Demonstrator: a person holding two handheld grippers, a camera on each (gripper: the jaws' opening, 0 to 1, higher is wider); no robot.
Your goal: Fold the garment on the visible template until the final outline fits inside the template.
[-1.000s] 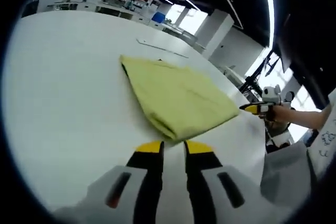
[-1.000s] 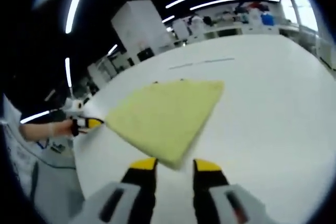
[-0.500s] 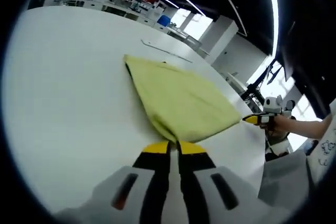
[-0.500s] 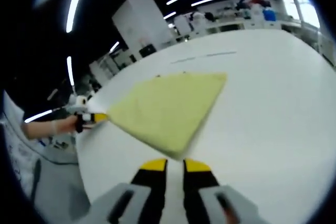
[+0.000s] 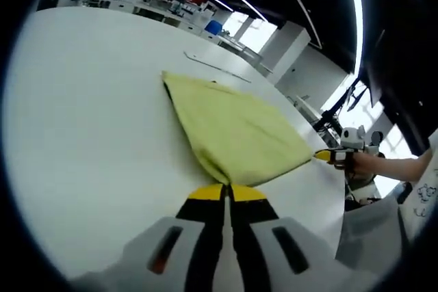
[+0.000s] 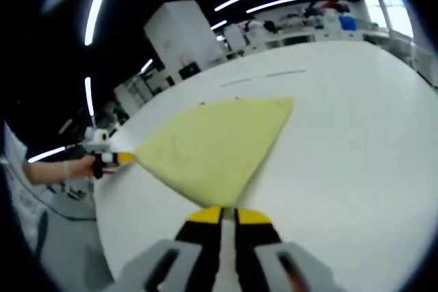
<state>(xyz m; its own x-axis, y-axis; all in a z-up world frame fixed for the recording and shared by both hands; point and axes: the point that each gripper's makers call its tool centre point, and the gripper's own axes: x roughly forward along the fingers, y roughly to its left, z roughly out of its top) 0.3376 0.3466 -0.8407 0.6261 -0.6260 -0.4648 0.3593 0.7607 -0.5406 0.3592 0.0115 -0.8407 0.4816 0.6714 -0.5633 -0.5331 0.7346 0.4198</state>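
Folded pale yellow-green fabric garment flat on the white round-edged tabletop, centre of the left gripper view, running from upper left toward lower centre; already reduced to a compact panel with layered edges along the near side.

Left gripper, yellow-tipped black jaws, at bottom centre of the left gripper view: jaws pressed together with no gap showing, nipped onto the nearest corner of the garment (cloth edge disappears between the tips).

Right gripper at bottom centre of the right gripper view: same condition, jaws brought together on the near corner of the garment, which fans out toward the upper right of that frame.

Same right gripper also seen at right of the left gripper view, yellow tip touching the far right corner of the cloth, held by a person's hand. Left gripper likewise at left of the right gripper view, at the cloth's left corner.

Thin dark line marking on the tabletop beyond the garment, upper centre of the left gripper view (possibly a template edge; too faint to confirm outline or fit).

Progress, judged: several folds apparently done; both near corners gripped, so one more fold or a drag into position seems pending. Fit inside template not verifiable.
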